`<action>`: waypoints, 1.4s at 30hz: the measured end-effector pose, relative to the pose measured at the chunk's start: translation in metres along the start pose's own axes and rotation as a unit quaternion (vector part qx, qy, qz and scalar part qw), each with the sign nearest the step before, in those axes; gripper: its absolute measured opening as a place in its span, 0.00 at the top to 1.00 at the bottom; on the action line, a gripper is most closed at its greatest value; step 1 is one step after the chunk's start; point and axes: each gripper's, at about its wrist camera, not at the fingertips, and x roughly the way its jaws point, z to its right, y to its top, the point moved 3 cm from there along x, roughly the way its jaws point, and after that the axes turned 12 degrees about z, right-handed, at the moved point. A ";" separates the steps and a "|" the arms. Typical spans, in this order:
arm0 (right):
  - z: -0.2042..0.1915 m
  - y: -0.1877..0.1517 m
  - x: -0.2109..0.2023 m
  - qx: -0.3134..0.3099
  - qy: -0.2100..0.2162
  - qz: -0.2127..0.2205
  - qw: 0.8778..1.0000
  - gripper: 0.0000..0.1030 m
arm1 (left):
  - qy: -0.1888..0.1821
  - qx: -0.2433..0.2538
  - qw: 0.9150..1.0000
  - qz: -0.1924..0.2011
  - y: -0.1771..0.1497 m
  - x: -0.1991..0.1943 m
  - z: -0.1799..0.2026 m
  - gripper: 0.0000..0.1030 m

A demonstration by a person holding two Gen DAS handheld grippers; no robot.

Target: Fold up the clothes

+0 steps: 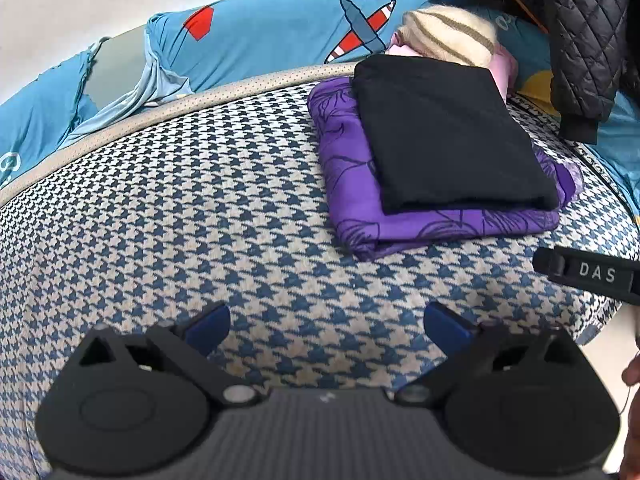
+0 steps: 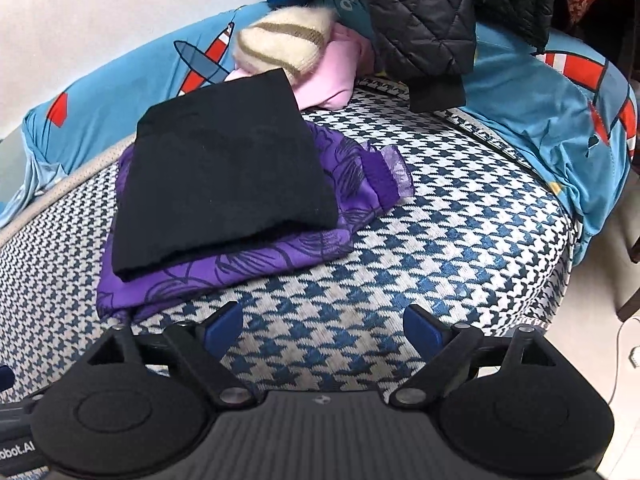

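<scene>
Our left tongs (image 1: 326, 330) stand wide at the bottom of the left wrist frame, nothing between their blue pads (image 1: 208, 328), over bare houndstooth cushion (image 1: 200, 216). Our right tongs (image 2: 323, 330) are also spread apart and empty, low in the right wrist frame, just beside the near edge of the purple garment (image 2: 240, 264). That purple piece lies folded on the cushion, and a folded black garment (image 1: 448, 136) sits on top of it, in the upper right of the left view and the left centre of the right view. Behind the stack, toward the top of both frames, rest a pink garment (image 2: 340, 76) and a cream striped knit (image 1: 448, 36). A black quilted jacket (image 2: 424, 12) hangs at the top, against blue aeroplane-print bedding (image 1: 260, 36).
</scene>
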 end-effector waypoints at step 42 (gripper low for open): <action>-0.006 -0.006 -0.010 -0.016 -0.014 0.001 1.000 0.15 | 0.008 0.008 1.000 0.002 -0.006 -0.019 0.001 0.00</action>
